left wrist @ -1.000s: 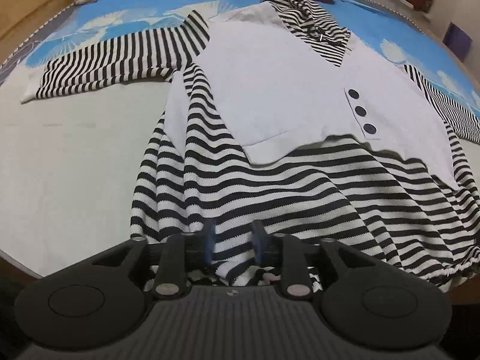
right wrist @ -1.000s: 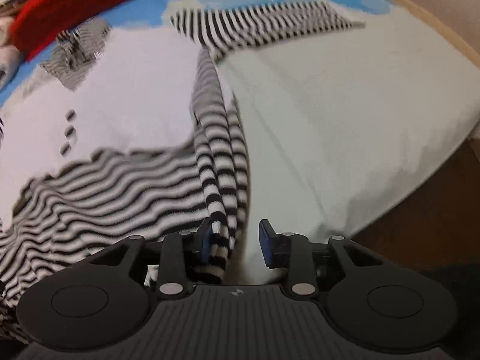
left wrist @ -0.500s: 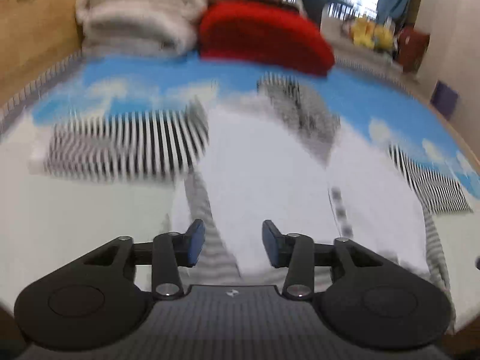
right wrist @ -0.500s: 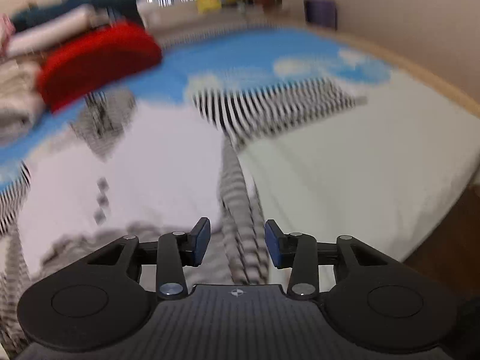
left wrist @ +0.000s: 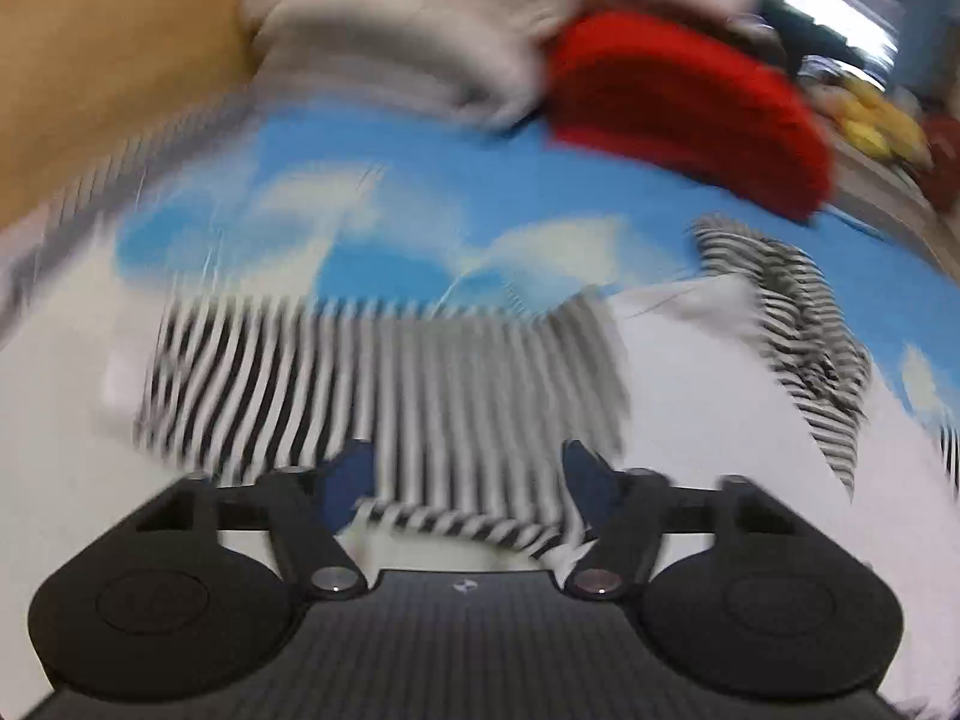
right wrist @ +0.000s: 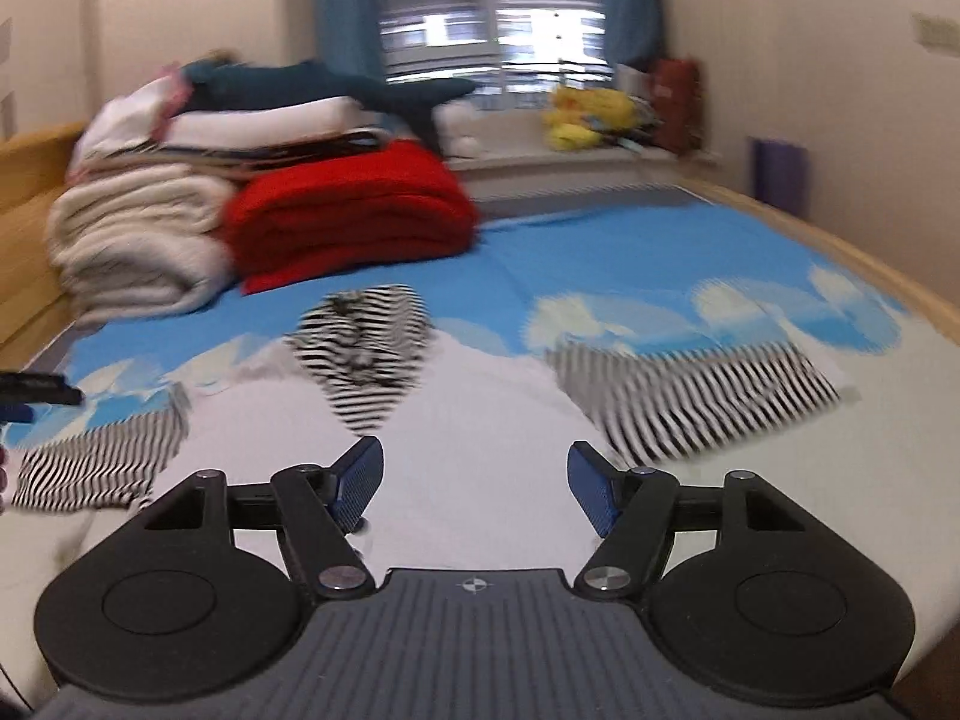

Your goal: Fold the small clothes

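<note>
We hover our left hand-held gripper [left wrist: 469, 477], jaws opening with nothing gripped, just over the striped sleeve [left wrist: 384, 384] lying crosswise ahead on the bed [left wrist: 420, 228], while our right hand-held gripper [right wrist: 475, 483], also opening and empty, faces the top's other sleeve [right wrist: 696, 402].

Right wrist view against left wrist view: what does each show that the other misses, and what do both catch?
Only the right wrist view shows the window, teal curtains, the dark plush, the garment's other striped sleeve and the right gripper, its jaws opening with nothing between them.

Only the left wrist view shows the left gripper, its jaws opening above a sleeve, pads not pressing it.

Both show the striped collar, red blanket, cream blankets and blue cloud sheet. Both are blurred.
</note>
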Tool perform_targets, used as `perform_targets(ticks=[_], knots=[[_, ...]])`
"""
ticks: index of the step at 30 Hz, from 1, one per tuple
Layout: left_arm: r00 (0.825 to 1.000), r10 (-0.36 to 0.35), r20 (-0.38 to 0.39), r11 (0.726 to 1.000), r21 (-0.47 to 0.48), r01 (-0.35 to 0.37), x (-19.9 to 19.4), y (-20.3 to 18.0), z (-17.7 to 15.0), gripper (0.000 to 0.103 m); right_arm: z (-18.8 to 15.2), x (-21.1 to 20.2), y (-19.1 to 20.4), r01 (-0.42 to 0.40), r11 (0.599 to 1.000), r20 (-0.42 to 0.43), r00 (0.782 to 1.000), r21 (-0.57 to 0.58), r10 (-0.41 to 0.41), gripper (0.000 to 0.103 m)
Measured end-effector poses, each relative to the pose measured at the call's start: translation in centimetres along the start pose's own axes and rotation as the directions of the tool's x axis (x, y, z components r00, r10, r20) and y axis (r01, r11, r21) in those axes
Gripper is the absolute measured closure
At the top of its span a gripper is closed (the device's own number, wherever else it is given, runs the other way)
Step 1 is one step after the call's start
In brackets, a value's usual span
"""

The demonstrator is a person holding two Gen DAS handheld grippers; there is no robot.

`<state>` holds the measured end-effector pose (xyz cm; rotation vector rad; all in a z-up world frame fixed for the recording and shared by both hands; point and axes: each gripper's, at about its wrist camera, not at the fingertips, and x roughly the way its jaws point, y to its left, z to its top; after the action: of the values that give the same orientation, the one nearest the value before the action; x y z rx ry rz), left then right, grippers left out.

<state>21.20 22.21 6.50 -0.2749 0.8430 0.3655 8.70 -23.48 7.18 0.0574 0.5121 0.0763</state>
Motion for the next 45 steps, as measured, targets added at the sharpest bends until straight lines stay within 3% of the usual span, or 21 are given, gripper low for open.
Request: perform_targets(ticks=[6,11,15,18,21,22,23,24,25,27,30,32,34,36,37,38,39,40,41,42,45], knots=[[0.993,0.107,-0.046,0.980,-0.164,-0.113,3.1,6.1,1.6,0.033,5.2,5.6,4.6,-0.147,0.985,0.023,0.988,-0.091,0.150,0.033],[0.984,0.126,-0.127,0.912,-0.376,-0.165,4.8,12.3,1.7,0.032,6.2,10.7,8.3,-0.216,0.960,0.051,0.972,-0.179,0.228,0.033],[0.980,0.105,-0.170,0.835,-0.520,-0.180,6.1,16.2,1.3,0.032,5.2,13.7,9.9,-0.167,0.956,-0.031,0.986,-0.241,0.164,0.033],[0.973,0.139,-0.184,0.808,-0.548,-0.219,6.5,17.5,1.3,0.032,5.5,15.0,10.5,-0.194,0.943,-0.034,0.981,-0.272,0.192,0.033],[0.962,0.166,-0.218,0.763,-0.590,-0.266,7.9,18.3,0.9,0.034,5.5,16.7,9.4,-0.146,0.959,-0.050,0.989,-0.244,0.138,0.034],[0.960,0.180,-0.215,0.760,-0.589,-0.274,8.1,18.1,0.9,0.037,5.4,17.3,8.7,-0.132,0.969,-0.077,0.990,-0.210,0.118,0.036],[0.958,0.197,-0.210,0.765,-0.579,-0.284,8.1,17.7,1.1,0.053,5.4,18.0,7.8,-0.118,0.979,-0.119,0.988,-0.165,0.099,0.036],[0.958,0.202,-0.205,0.770,-0.571,-0.284,8.2,17.4,1.1,0.079,5.4,18.4,6.8,-0.106,0.988,-0.149,0.985,-0.115,0.089,0.041],[0.959,0.200,-0.201,0.770,-0.573,-0.281,8.3,17.1,1.1,0.090,5.4,18.7,5.9,-0.100,0.993,-0.165,0.982,-0.068,0.088,0.047],[0.953,0.241,-0.183,0.764,-0.570,-0.303,8.0,16.3,1.2,0.100,5.0,18.7,4.3,-0.080,0.997,-0.179,0.981,-0.015,0.076,0.058],[0.941,0.324,-0.096,0.814,-0.479,-0.329,7.0,12.6,2.7,0.100,4.9,18.7,2.7,-0.053,0.999,-0.182,0.982,0.013,0.054,0.077],[0.963,0.268,0.013,0.880,-0.410,-0.240,4.8,8.4,4.0,0.100,4.7,18.8,1.8,-0.047,0.998,-0.188,0.981,0.034,0.052,0.081],[0.985,0.114,0.129,0.950,-0.305,-0.070,2.0,2.6,4.9,0.100,4.5,18.7,1.0,-0.038,0.998,-0.198,0.979,0.057,0.048,0.081],[0.980,-0.095,0.175,0.975,-0.181,0.127,-0.3,-3.1,4.6,0.100,4.6,19.1,0.3,-0.027,0.997,-0.214,0.976,0.079,0.044,0.081],[0.966,-0.205,0.159,0.965,-0.130,0.226,-1.1,-5.7,4.2,0.100,4.7,19.6,0.1,-0.023,0.996,-0.224,0.974,0.088,0.043,0.081],[0.936,-0.331,0.115,0.936,-0.086,0.342,-1.7,-8.5,3.5,0.100,4.8,20.0,-0.1,-0.019,0.995,-0.235,0.971,0.096,0.041,0.081],[0.890,-0.453,0.047,0.889,-0.060,0.455,-1.9,-10.8,2.8,0.091,4.8,20.4,-0.3,-0.011,0.994,-0.247,0.968,0.106,0.037,0.081],[0.828,-0.559,-0.041,0.829,-0.043,0.558,-1.8,-12.8,2.0,0.082,4.7,20.7,-0.5,0.001,0.993,-0.256,0.966,0.117,0.029,0.080],[0.774,-0.622,-0.119,0.781,-0.027,0.624,-1.7,-14.5,1.4,0.063,4.7,21.1,-0.6,0.013,0.992,-0.268,0.963,0.128,0.022,0.078],[0.770,-0.620,-0.152,0.779,0.001,0.628,-1.8,-15.4,0.9,0.058,4.7,21.5,-0.9,0.027,0.988,-0.285,0.958,0.150,0.017,0.074],[0.866,-0.477,-0.150,0.873,0.028,0.486,-0.8,-14.9,0.9,0.056,4.6,22.5,-1.9,0.044,0.970,-0.322,0.946,0.237,0.036,0.072]])
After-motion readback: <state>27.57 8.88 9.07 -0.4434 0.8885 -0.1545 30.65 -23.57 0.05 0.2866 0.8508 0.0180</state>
